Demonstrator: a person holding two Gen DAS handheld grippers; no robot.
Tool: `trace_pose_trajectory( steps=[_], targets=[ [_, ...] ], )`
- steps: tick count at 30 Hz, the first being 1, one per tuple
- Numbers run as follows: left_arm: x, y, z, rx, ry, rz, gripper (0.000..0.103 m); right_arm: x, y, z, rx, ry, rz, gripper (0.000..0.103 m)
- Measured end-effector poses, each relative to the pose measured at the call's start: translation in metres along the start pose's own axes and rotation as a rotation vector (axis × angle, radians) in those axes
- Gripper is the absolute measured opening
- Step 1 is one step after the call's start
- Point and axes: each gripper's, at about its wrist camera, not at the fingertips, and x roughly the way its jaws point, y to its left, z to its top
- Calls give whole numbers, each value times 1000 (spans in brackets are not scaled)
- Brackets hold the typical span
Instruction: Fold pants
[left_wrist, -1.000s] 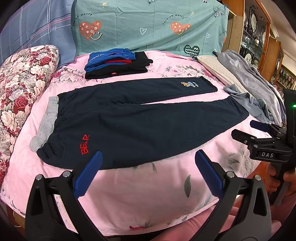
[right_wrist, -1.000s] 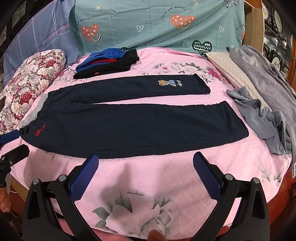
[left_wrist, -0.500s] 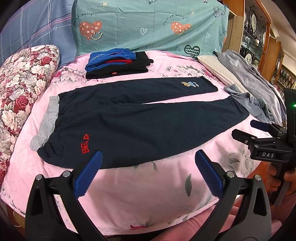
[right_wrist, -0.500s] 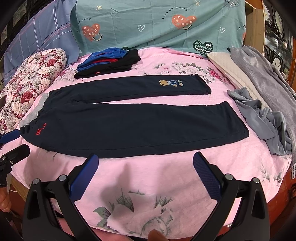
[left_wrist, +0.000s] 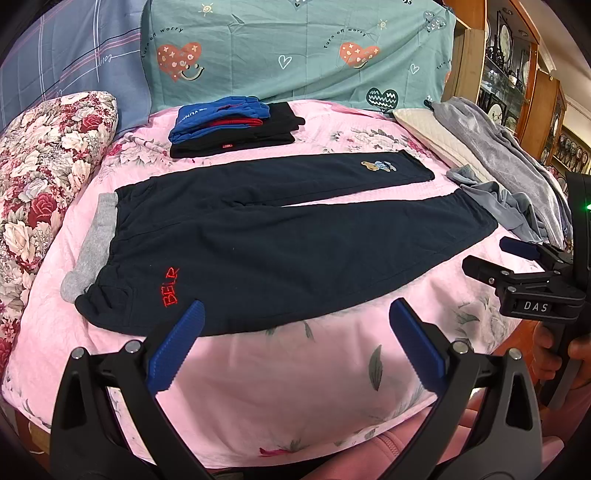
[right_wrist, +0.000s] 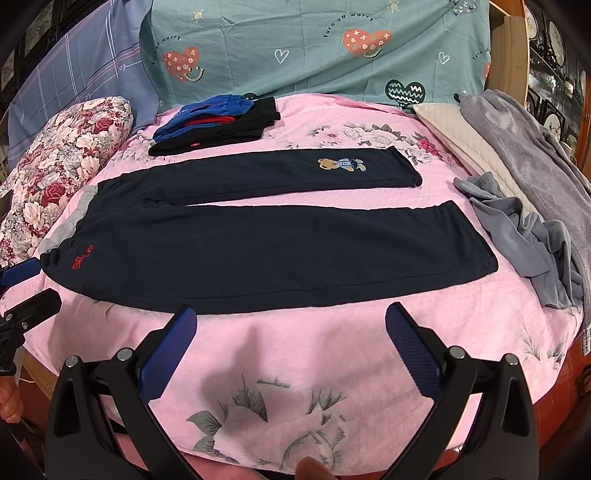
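- While the dark pants (left_wrist: 280, 236) lie flat and unfolded across the middle of the bed (left_wrist: 280, 384), waistband toward its left edge and cuffs toward the right, I judge the folding has not begun.
- My left tongs (left_wrist: 295, 332) gape wide and hold nothing, hovering over the near edge just short of the near leg.
- My right tongs (right_wrist: 290, 338) are equally wide and empty, also at the near edge.
- Next, I'd say, each pair must reach the near leg, one by the waistband, one by the cuff, pinch it, and carry it onto the far leg.
- A folded stack of clothes (left_wrist: 232, 123) sits toward the far edge, well clear.
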Motion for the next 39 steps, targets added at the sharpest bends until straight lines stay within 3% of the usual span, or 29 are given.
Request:
trace_pose_trajectory(
  steps=[39],
  targets=[
    [15,4,3,-7,25,-10,101,12,5,5,-11,31,-3,102]
  ],
)
